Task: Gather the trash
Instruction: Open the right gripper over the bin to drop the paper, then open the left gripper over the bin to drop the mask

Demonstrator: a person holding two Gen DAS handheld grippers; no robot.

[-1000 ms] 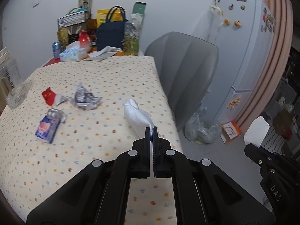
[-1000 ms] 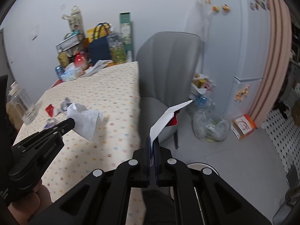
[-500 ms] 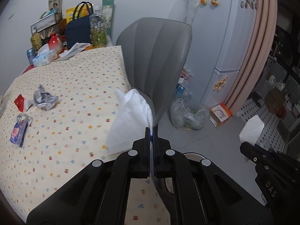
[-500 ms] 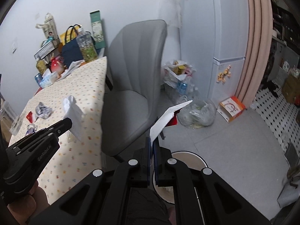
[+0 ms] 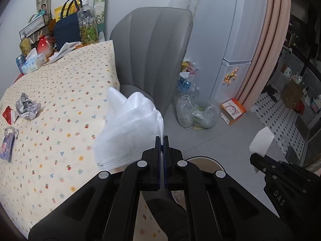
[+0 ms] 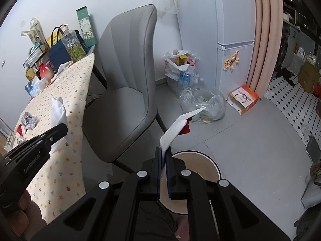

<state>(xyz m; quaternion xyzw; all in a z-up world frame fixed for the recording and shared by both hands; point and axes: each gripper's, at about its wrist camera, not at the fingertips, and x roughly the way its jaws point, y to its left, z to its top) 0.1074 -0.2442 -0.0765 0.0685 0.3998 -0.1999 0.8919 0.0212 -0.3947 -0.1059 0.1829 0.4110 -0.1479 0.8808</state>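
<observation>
My left gripper [image 5: 161, 138] is shut on a white face mask [image 5: 130, 128] and holds it in the air beside the table's right edge. My right gripper [image 6: 165, 150] holds a white paper wrapper with a red patch [image 6: 177, 124] above a round bin [image 6: 202, 166] on the floor; its jaws stand slightly apart with the wrapper between them. The bin's rim [image 5: 202, 159] also shows just behind my left gripper. On the dotted tablecloth [image 5: 60, 104] lie a crumpled silver wrapper [image 5: 27, 105], a red packet [image 5: 8, 113] and a blue packet [image 5: 8, 144].
A grey chair [image 6: 128, 76] stands at the table's right side. Plastic bags of rubbish [image 6: 204, 104] and an orange box [image 6: 243, 98] lie on the floor by the white fridge [image 6: 230, 30]. Bottles, bags and a tissue box [image 5: 34, 63] crowd the table's far end.
Both grippers have swung right, off the table and toward the floor bin. The mask hangs lower and nearer the table edge. The right jaws have parted slightly around the wrapper.
</observation>
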